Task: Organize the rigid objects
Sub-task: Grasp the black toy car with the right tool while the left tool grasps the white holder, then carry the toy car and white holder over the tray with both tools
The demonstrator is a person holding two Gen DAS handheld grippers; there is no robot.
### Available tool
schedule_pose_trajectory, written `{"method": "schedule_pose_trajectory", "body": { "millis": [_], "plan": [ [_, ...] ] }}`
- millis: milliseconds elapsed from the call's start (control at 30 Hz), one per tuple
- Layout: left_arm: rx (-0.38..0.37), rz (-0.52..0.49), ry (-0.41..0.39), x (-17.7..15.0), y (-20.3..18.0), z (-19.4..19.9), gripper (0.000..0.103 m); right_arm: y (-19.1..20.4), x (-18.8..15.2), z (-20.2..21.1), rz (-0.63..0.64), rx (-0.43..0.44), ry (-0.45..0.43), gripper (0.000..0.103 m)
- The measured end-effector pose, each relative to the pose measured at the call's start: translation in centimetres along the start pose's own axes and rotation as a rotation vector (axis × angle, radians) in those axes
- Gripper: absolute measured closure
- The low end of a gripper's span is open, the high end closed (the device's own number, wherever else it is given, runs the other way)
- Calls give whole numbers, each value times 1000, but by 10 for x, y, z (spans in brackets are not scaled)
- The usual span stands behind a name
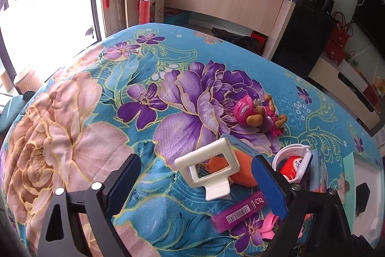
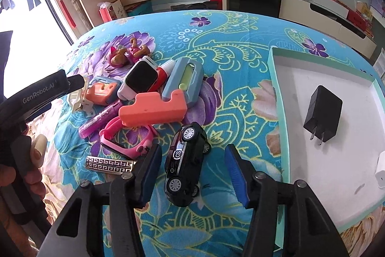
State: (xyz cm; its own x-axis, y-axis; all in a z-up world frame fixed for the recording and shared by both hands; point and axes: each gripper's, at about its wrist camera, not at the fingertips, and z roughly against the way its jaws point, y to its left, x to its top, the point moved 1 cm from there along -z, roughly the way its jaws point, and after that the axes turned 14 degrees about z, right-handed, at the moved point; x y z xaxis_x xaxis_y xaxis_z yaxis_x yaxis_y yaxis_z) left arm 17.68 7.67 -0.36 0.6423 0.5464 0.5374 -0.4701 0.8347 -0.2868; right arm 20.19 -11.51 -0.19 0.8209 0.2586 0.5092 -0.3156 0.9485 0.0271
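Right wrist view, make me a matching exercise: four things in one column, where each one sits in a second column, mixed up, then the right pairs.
Things:
1. black toy car
2. black charger plug
3. pink dog figure
4. patterned metal bar

Places:
A. inside the white box
B. far edge of the toy pile
C. between the open fingers of the right hand-held gripper
D. on the blanket, left of the gripper's left finger

Pairs: 1-C, 2-A, 3-B, 4-D
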Motion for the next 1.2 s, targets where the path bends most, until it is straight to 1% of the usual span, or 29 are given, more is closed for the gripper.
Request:
{"method": "schedule_pose_trajectory", "body": {
  "millis": [67, 133, 267, 367, 400, 500, 567, 600, 767, 967, 1100, 1200],
  "plan": [
    [-1, 6, -1, 0, 1, -2, 10, 1, 0, -2, 2, 0, 5, 49],
    [-6, 15, -5, 0, 2, -3, 16, 1, -1, -4, 1, 0, 11, 50],
    [-9, 28, -4, 1, 4, -4, 21, 0, -1, -6, -4, 1, 22, 50],
    [-31, 34, 4, 1, 4, -4, 29, -1, -2, -7, -6, 8, 27, 52],
    [-39, 35, 8, 0, 4, -4, 33, 0, -2, -7, -4, 9, 25, 56],
    [-49, 40, 18, 0, 4, -4, 43, 1, -2, -5, 3, 13, 20, 61],
    [-49, 37, 16, 0, 4, -4, 43, 2, -1, -5, 4, 24, 20, 66],
    [-50, 38, 16, 0, 4, -4, 43, 2, -1, -6, 3, 26, 20, 69],
    [-51, 32, 3, 0, 2, 1, 43, -1, -2, -3, -2, 30, 6, 71],
    [-69, 24, -39, 4, -1, 21, 43, -5, 1, 15, -14, 33, -57, 71],
    [-107, 5, -92, 6, -9, 45, 43, -11, 3, 36, -37, 19, -119, 71],
    [-146, -27, -114, 2, -22, 61, 43, -21, 2, 51, -60, 3, -161, 71]
  ]
}}
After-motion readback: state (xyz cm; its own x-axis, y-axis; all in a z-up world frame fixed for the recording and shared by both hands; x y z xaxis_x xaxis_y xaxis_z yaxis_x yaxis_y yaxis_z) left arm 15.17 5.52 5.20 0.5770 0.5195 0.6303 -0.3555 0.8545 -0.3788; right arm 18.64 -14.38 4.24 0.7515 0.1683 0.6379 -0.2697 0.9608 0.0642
